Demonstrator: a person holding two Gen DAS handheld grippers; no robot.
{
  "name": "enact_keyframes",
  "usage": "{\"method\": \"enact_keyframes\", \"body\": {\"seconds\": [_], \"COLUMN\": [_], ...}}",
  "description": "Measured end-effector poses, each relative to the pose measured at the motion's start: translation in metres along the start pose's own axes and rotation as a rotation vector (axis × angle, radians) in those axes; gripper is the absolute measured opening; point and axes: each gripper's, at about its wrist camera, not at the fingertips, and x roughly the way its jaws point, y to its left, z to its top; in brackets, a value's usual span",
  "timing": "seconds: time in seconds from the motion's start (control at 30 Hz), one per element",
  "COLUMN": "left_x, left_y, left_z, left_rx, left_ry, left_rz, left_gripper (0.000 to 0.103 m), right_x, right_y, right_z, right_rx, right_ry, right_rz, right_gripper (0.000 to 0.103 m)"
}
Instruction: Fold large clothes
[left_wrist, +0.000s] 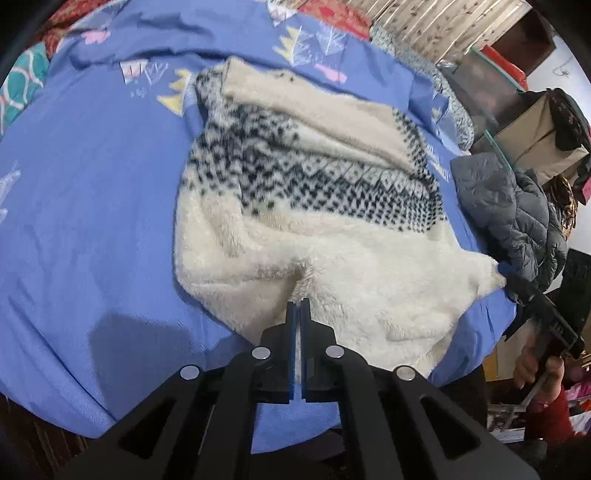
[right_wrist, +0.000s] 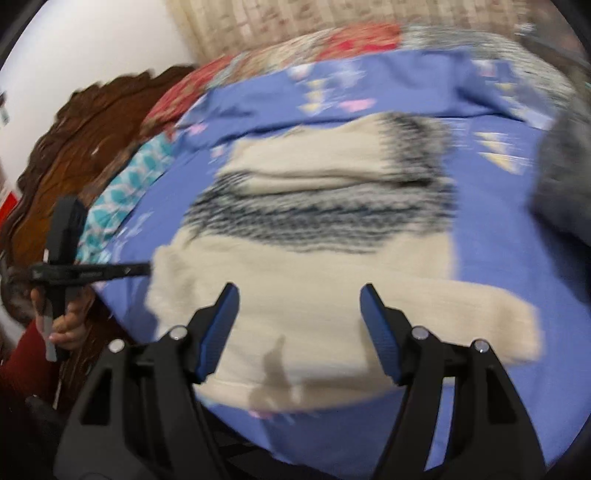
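We are observing one fluffy cream sweater (left_wrist: 295, 206) with a dark zigzag band, lying partly folded on one blue bedsheet (left_wrist: 92, 206). The left gripper (left_wrist: 300, 306) is pinching its near hem, jaws nearly together. The right gripper (right_wrist: 299, 295) is hovering over it, jaws wide, holding nothing.

Both wrist views over sweater (left_wrist: 314, 229)

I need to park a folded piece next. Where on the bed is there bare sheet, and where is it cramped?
The widest bare blue sheet lies left of the fleece sweater in the left wrist view, out to the teal pillow. A smaller strip runs beyond the sweater below the patterned blanket. It is cramped by the grey puffer jacket, close to the sweater.
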Motion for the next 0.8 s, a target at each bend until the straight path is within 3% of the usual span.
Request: {"method": "enact_keyframes", "body": {"seconds": [0.17, 0.3, 0.43, 0.6, 0.67, 0.73, 0.77, 0.8], "left_x": [-0.013, -0.007, 0.014, 0.028, 0.020, 0.007, -0.002, -0.017], "left_y": [-0.002, -0.003, -0.006, -0.016, -0.015, -0.013, -0.012, -0.011], "left_z": [-0.006, -0.004, -0.006, -0.022, -0.027, -0.033, -0.036, -0.040], "left_rx": [-0.009, -0.015, 0.009, 0.065, 0.053, 0.027, 0.014, 0.001], "left_ry": [-0.037, -0.025, 0.027, 0.063, 0.047, 0.038, 0.024, 0.006], "left_rz": [-0.087, -0.062, -0.004, 0.060, 0.053, 0.020, 0.008, 0.001], "left_gripper": [0.026, 0.031, 0.040, 0.041, 0.024, 0.022, 0.022, 0.022], "right_x": [-0.033, -0.039, -0.033, -0.013, -0.003, 0.003, 0.003, -0.001], "right_y": [-0.067, -0.105, -0.136, -0.142, -0.135, -0.122, -0.111, -0.104], "right_z": [-0.005, -0.011, -0.024, -0.031, -0.031, -0.029, -0.029, -0.030], "right_rx": [0.130, 0.213, 0.361, 0.429, 0.435, 0.398, 0.368, 0.353], "right_ry": [-0.053, -0.046, -0.031, 0.011, 0.027, 0.052, 0.073, 0.074], "right_rz": [-0.142, -0.179, -0.109, -0.025, 0.040, 0.086, 0.097, 0.102], "right_gripper": [0.067, 0.068, 0.069, 0.069, 0.069, 0.041, 0.012, 0.010]}}
